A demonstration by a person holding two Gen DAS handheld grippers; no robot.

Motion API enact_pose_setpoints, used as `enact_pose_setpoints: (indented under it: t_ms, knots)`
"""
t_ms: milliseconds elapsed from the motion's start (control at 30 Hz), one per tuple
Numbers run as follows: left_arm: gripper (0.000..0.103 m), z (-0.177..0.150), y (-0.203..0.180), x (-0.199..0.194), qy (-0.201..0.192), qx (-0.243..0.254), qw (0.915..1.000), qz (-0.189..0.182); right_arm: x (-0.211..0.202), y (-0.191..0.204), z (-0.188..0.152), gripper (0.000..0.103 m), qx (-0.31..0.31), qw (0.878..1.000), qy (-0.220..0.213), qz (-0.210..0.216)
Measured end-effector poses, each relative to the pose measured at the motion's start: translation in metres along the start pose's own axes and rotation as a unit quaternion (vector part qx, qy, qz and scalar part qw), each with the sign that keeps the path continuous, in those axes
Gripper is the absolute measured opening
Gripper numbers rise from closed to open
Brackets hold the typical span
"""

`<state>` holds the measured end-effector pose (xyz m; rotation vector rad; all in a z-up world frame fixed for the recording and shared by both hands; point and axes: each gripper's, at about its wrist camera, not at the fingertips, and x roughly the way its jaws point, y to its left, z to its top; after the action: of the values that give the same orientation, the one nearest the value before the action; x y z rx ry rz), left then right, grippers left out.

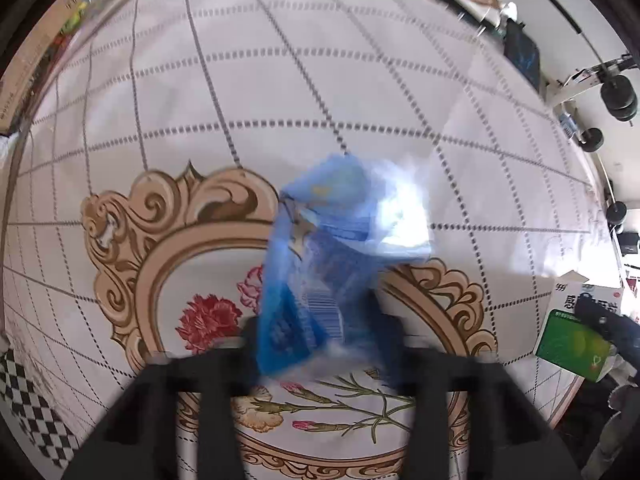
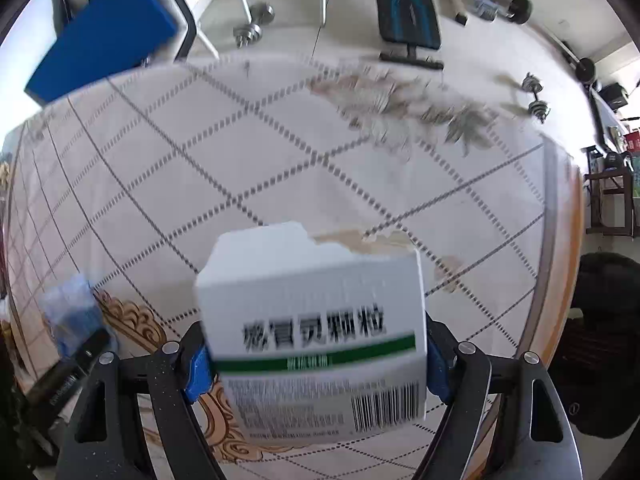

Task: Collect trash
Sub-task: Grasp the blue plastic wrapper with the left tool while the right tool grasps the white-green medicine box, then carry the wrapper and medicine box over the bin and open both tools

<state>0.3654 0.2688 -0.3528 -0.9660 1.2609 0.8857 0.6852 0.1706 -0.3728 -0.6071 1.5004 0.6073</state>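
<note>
My left gripper (image 1: 320, 344) is shut on a crumpled blue plastic wrapper (image 1: 320, 280) and holds it above the patterned tablecloth (image 1: 280, 100); the view is blurred. My right gripper (image 2: 316, 360) is shut on a white medicine box (image 2: 316, 320) with a green stripe, black lettering and a torn top flap, held above the table. The box also shows at the right edge of the left wrist view (image 1: 576, 328). The wrapper and left gripper show at the lower left of the right wrist view (image 2: 76, 320).
Cardboard boxes (image 1: 36, 64) stand along the table's far left edge. Beyond the table are a blue-cushioned chair (image 2: 104, 32), a weight bench (image 2: 408, 12) and dumbbells (image 2: 252, 24) on the floor. A dark bag (image 2: 600, 340) sits past the table's right edge.
</note>
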Motion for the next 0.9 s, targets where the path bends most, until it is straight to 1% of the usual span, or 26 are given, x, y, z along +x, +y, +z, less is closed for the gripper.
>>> enact_pose_setpoints:
  t_ms: [100,167,300,400,433,533,567,600,633,733,767,800,833,867,900]
  knots:
    - [0.020,-0.012,0.012,-0.014,-0.026,0.019,0.9993,0.017,-0.002,0.004,-0.008,0.080,-0.015,1.000,-0.015,-0.013]
    - [0.015,-0.022,0.018,-0.022,-0.037,0.028,0.9986,0.024,-0.006,0.005,-0.019,0.080,-0.016,1.000,-0.023,-0.010]
    - [0.014,-0.057,0.025,-0.046,-0.062,0.049,0.9961,0.040,-0.020,0.006,-0.048,0.080,-0.017,0.999,-0.045,0.002]
    - [0.014,-0.086,0.044,-0.067,-0.087,0.053,0.9940,0.042,-0.031,0.008,-0.076,0.080,-0.015,0.998,-0.058,0.022]
    - [0.014,-0.092,0.052,-0.071,-0.091,0.054,0.9935,0.041,-0.035,0.010,-0.089,0.080,-0.015,0.997,-0.063,0.031]
    - [0.014,-0.124,0.066,-0.097,-0.112,0.055,0.9916,0.032,-0.048,0.021,-0.131,0.080,-0.014,0.995,-0.077,0.064]
    - [0.014,-0.126,0.058,-0.102,-0.121,0.057,0.9906,0.030,-0.053,0.025,-0.149,0.080,-0.015,0.994,-0.082,0.076]
    - [0.014,-0.140,0.064,-0.113,-0.129,0.059,0.9895,0.025,-0.057,0.029,-0.165,0.080,-0.016,0.993,-0.085,0.084]
    - [0.014,-0.135,0.064,-0.117,-0.134,0.061,0.9888,0.022,-0.060,0.033,-0.179,0.080,-0.018,0.992,-0.087,0.090]
    - [0.014,-0.163,0.072,-0.138,-0.152,0.065,0.9862,0.006,-0.076,0.045,-0.232,0.080,-0.027,0.989,-0.099,0.108]
    - [0.014,-0.181,0.080,-0.146,-0.158,0.067,0.9853,0.001,-0.079,0.046,-0.247,0.080,-0.029,0.988,-0.104,0.112]
    - [0.014,-0.194,0.084,-0.149,-0.161,0.069,0.9845,-0.004,-0.084,0.050,-0.267,0.080,-0.032,0.987,-0.109,0.115]
    - [0.014,-0.217,0.094,-0.157,-0.165,0.071,0.9836,-0.011,-0.089,0.052,-0.289,0.080,-0.036,0.986,-0.113,0.118]
    - [0.014,-0.232,0.099,-0.159,-0.168,0.070,0.9832,-0.016,-0.092,0.054,-0.308,0.080,-0.036,0.985,-0.117,0.119]
    - [0.014,-0.249,0.107,-0.162,-0.169,0.069,0.9829,-0.022,-0.096,0.055,-0.338,0.080,-0.036,0.984,-0.120,0.123]
